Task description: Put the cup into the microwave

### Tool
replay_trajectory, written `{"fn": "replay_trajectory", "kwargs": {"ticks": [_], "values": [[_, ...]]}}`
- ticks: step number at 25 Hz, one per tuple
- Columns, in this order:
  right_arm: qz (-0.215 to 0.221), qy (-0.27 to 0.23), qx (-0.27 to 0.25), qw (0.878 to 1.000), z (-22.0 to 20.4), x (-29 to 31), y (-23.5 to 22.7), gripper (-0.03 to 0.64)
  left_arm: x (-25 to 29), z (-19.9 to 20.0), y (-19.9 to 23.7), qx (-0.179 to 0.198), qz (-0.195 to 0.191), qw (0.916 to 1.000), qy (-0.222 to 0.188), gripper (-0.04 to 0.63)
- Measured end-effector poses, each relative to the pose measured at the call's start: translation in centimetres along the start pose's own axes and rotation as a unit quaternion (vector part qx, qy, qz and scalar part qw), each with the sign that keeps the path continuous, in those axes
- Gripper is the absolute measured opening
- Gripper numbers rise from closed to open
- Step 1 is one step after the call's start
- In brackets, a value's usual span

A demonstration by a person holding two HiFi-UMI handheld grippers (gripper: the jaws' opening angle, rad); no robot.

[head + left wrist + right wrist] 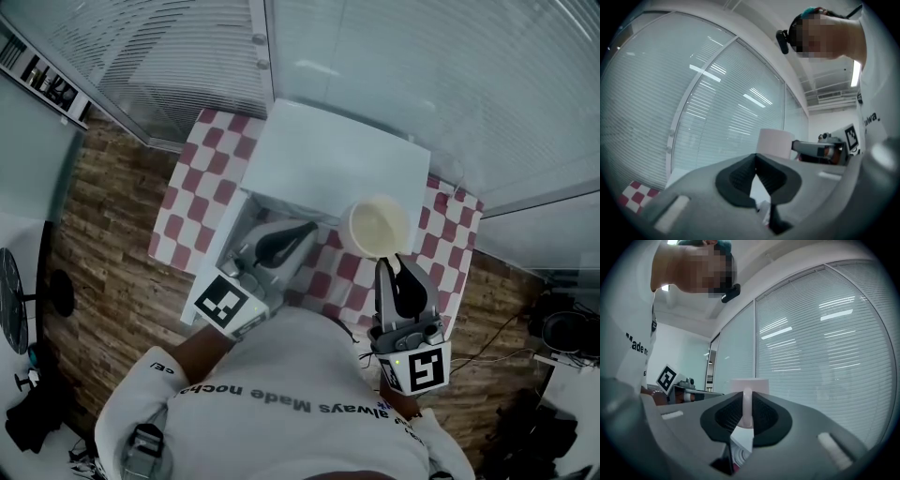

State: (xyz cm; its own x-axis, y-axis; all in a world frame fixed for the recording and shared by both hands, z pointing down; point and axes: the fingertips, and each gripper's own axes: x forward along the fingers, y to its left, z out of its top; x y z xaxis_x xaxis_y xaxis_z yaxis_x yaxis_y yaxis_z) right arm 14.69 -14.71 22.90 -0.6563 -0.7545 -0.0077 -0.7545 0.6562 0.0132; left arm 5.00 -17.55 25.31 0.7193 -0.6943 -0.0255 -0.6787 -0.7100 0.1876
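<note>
A cream cup (378,227) hangs above the checked table just in front of the white microwave (328,155). My right gripper (387,264) is shut on the cup's handle (746,408), and the cup's body (750,385) rises beyond the jaws. My left gripper (302,231) is shut with its pads meeting and nothing seen between them. It sits left of the cup, at the microwave's front, beside the swung-out white door (217,262). In the left gripper view the cup (774,143) and the right gripper (820,151) show to the right.
A red-and-white checked cloth (202,159) covers the table under the microwave. Glass walls with blinds (422,66) stand close behind it. Wooden floor (103,272) lies to the left, and cables and dark gear (562,328) to the right.
</note>
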Motion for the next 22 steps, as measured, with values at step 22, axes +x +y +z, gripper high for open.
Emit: {"fn": "replay_trajectory", "kwargs": {"ticks": [22], "values": [[-0.013,0.025,0.011,1.000,-2.3,1.9,0.7,0.038,-0.6,-2.1,3.4,-0.015,-0.005,0.9997,0.020,0.005]]}}
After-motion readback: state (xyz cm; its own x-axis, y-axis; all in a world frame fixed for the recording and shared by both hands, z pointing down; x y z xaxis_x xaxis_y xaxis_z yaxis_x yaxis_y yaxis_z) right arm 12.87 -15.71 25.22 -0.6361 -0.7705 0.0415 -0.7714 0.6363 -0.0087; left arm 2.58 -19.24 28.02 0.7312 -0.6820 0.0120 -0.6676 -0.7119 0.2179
